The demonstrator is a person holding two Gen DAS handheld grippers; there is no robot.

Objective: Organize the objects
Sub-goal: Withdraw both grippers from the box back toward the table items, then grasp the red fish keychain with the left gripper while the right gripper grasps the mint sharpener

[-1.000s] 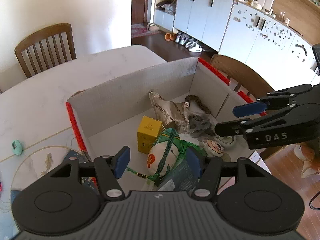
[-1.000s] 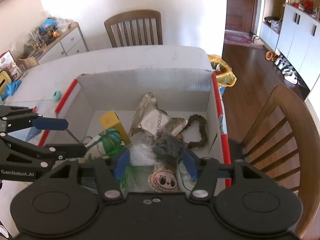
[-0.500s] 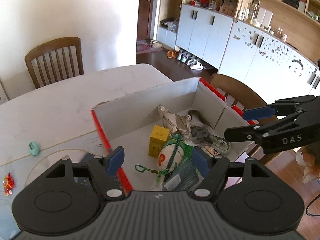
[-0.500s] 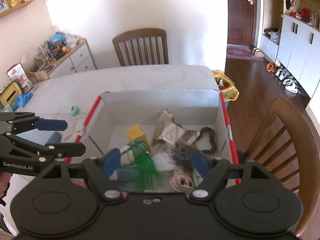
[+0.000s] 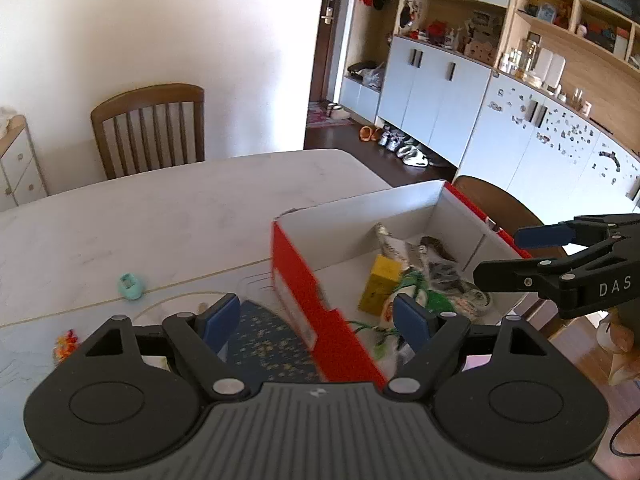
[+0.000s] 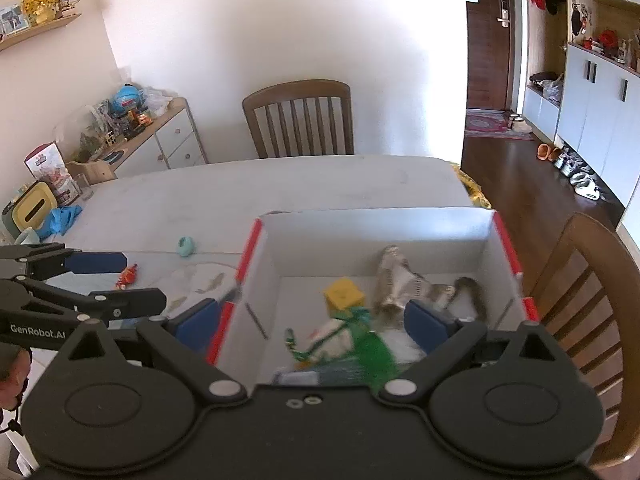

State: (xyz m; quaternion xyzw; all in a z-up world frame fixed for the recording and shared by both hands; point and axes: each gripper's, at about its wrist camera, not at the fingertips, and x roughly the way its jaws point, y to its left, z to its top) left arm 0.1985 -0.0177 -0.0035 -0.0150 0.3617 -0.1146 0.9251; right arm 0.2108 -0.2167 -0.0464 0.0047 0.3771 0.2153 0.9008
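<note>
Both my grippers hang released and empty: the left gripper (image 5: 308, 320) above the box (image 5: 304, 292)'s red wall, the right gripper (image 6: 310, 322) above its heap. Next I'd fetch the teal toy (image 5: 131, 286) at ten o'clock. Since a second ago both jaws have been opening, and the box looks farther.
</note>
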